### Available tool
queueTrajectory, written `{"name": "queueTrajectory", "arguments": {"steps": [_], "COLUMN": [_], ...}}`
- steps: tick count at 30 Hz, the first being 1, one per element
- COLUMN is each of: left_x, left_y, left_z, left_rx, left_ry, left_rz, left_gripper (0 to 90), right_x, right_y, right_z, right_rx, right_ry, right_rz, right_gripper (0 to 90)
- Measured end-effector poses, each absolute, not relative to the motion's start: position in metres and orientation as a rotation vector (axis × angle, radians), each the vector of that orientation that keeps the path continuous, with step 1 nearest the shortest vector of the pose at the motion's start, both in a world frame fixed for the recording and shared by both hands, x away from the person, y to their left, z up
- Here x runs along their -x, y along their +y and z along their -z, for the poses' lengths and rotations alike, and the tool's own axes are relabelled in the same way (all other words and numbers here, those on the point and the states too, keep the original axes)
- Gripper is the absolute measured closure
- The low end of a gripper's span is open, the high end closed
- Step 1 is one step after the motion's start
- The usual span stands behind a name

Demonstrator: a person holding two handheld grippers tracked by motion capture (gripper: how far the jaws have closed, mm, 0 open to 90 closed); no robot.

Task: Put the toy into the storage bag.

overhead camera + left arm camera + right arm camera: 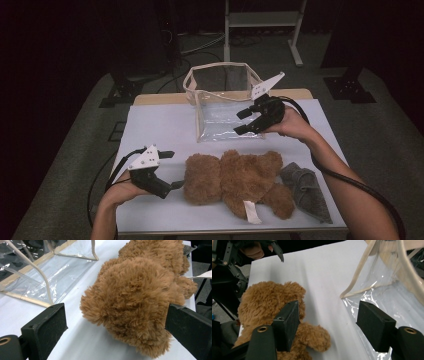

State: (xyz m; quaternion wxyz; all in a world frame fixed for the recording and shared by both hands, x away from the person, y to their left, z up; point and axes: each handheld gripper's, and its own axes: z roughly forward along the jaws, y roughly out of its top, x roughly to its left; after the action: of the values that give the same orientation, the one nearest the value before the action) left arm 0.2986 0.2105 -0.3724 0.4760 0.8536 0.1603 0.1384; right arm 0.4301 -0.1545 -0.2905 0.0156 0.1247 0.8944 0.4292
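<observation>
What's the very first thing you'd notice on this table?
The fluffy brown teddy bear lying across the white table, near its front edge. Behind it stands a see-through bag with its top open. The left gripper sits open at the bear's head.

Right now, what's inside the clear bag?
The clear bag looks empty; the white table shows through its walls. The right tool hides part of one side.

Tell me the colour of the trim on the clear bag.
Beige, cream-like trim runs along the clear bag; the left gripper view shows it best.
</observation>
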Motion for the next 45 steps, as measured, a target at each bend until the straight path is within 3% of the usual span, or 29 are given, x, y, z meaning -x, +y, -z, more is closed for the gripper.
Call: {"name": "queueTrajectory", "arguments": {"steps": [19, 31, 45], "left_x": [-0.297, -0.296, -0.295], "left_y": [0.221, 0.224, 0.225], "left_z": [0.371, 0.371, 0.372], "left_rx": [-2.068, -2.057, -2.066], "left_ry": [0.411, 0.405, 0.406], "left_rz": [-0.343, -0.329, -0.326], "left_gripper": [3.1, 3.1, 3.1], "right_x": [-0.467, -0.496, -0.508], "right_y": [-0.127, -0.123, -0.128], "right_z": [0.253, 0.254, 0.272], "right_rx": [-0.334, -0.371, -0.436], "right_ry": [2.764, 2.77, 2.75], "right_rz": [-1.257, -1.2, -1.145], "right_gripper": [34.1, 36.8, 65.7]}}
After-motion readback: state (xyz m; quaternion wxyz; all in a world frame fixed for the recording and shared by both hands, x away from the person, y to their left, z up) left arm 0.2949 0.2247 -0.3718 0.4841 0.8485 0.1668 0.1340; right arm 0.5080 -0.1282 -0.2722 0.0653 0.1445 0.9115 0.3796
